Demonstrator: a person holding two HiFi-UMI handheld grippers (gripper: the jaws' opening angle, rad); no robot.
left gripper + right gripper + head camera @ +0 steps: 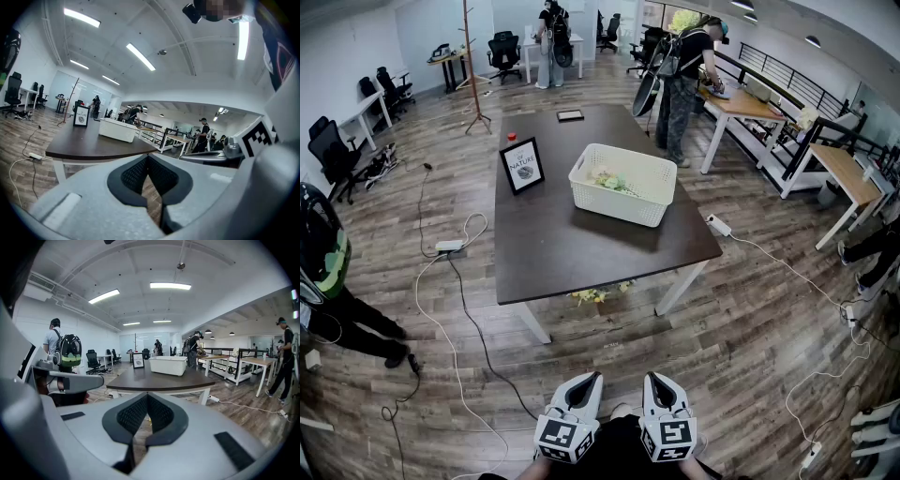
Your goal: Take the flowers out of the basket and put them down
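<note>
A white woven basket (623,208) stands on the dark table (572,248), right of centre, with pale yellow-green flowers (612,181) lying inside it. Another small bunch of flowers (598,295) lies on the floor under the table's near edge. Both grippers are low at the bottom of the head view, well short of the table. My left gripper (586,377) (148,157) and right gripper (654,377) (147,395) are side by side, each shut with nothing between the pads. The basket (117,130) (167,365) shows far ahead in both gripper views.
A framed "Nature" picture (523,165) stands on the table's left part, and a small black tablet (570,115) lies at its far edge. Cables and a power strip (450,246) lie on the floor at left. A person (680,84) stands by the desks beyond the table.
</note>
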